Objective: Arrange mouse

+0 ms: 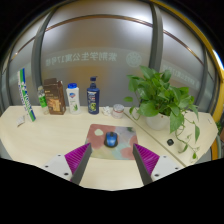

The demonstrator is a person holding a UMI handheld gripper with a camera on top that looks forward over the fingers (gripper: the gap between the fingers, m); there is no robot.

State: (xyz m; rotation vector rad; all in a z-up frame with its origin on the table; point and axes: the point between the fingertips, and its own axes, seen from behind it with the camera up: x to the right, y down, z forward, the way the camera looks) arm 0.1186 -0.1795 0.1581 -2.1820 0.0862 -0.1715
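Note:
A small blue mouse (111, 141) lies on a patterned mouse pad (101, 134) on the pale desk (45, 135). My gripper (110, 161) is open, its magenta pads (77, 158) spread wide. The mouse sits just ahead of the fingers, centred between their lines, with clear gaps at both sides. Nothing is held.
At the back left stand a tall tube (26, 93), a brown box (54, 96), a white bottle (72, 97) and a dark blue bottle (93, 95). A potted plant (162, 97) stands at the right, a small object (117, 111) beside it. Glass wall behind.

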